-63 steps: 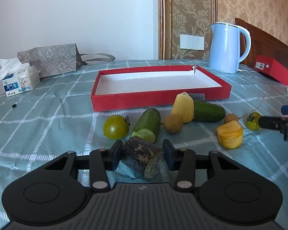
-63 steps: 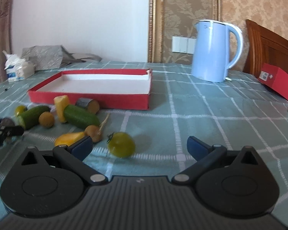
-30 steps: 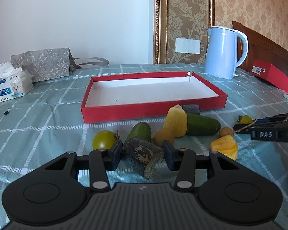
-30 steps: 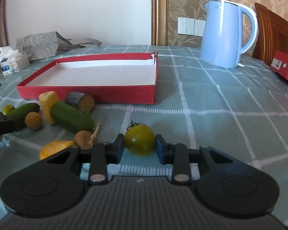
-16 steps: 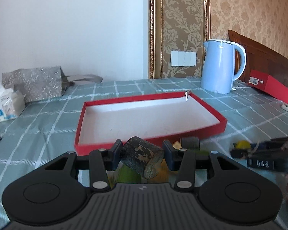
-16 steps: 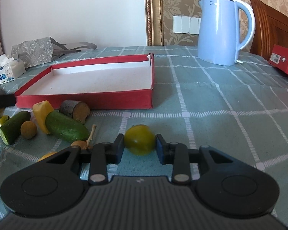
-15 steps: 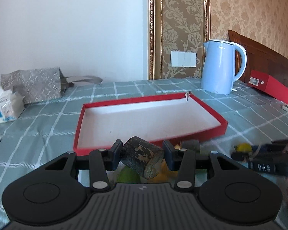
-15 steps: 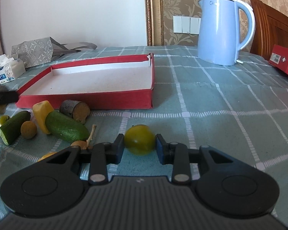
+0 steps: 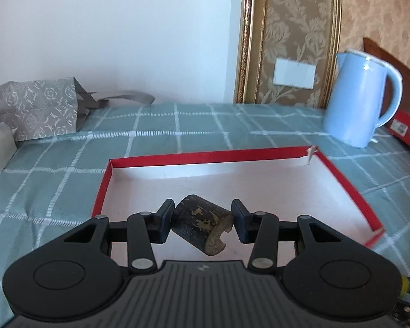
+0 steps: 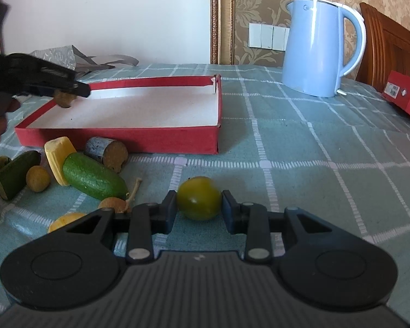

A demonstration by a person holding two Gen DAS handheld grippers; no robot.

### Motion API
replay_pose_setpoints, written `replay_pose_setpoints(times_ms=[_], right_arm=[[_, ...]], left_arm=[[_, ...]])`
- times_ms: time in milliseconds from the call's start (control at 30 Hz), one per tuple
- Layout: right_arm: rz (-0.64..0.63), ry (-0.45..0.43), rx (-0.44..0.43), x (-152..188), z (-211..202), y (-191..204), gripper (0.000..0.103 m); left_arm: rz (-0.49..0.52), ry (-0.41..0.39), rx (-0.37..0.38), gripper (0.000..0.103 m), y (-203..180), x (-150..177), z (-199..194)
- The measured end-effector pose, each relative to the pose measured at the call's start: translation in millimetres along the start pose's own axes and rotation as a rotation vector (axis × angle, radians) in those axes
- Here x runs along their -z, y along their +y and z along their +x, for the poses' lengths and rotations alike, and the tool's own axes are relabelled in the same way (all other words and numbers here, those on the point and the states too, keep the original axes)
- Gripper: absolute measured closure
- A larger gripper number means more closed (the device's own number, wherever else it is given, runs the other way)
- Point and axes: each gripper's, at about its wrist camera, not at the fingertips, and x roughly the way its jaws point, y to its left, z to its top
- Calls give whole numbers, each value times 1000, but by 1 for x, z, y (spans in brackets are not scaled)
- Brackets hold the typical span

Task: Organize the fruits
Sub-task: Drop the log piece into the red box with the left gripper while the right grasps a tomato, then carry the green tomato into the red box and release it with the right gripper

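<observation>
Left gripper [image 9: 202, 222]: clamped on dark cut stub [image 9: 202, 227], above red tray [image 9: 350, 188] near edge.
Right gripper [image 10: 199, 211]: clamped on green tomato [image 10: 199, 198], on tablecloth [image 10: 300, 164] beyond tray's near-right corner.

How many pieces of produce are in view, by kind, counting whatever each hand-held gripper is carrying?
green tomato: 2
cucumber piece: 2
small brown round fruit: 2
yellow piece: 2
dark-skinned stub: 2
Total: 10
</observation>
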Motion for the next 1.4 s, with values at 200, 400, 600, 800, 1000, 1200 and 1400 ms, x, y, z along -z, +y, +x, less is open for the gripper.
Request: replay_pose_setpoints(times_ms=[200, 400, 600, 800, 1000, 1200, 1400], right_arm=[[-5, 0, 3, 0, 0, 1, 70], [-6, 0, 5, 0, 0, 1, 70], [-11, -1, 9, 0, 0, 2, 70], [-20, -2, 15, 0, 0, 3, 70], [-29, -3, 21, 0, -1, 4, 70], [-51, -7, 38, 0, -1, 8, 70], [-9, -34, 36, 0, -5, 0, 71]], left_arm=[[5, 43, -19, 58, 2, -3, 27], [22, -4, -17, 32, 0, -2, 21], [9, -110, -66, 24, 5, 5, -17], [-26, -199, -83, 20, 17, 38, -74], [-44, -177, -93, 19, 28, 83, -103], [-96, -136, -51, 19, 44, 103, -112], [-143, -121, -27, 19, 55, 109, -114]])
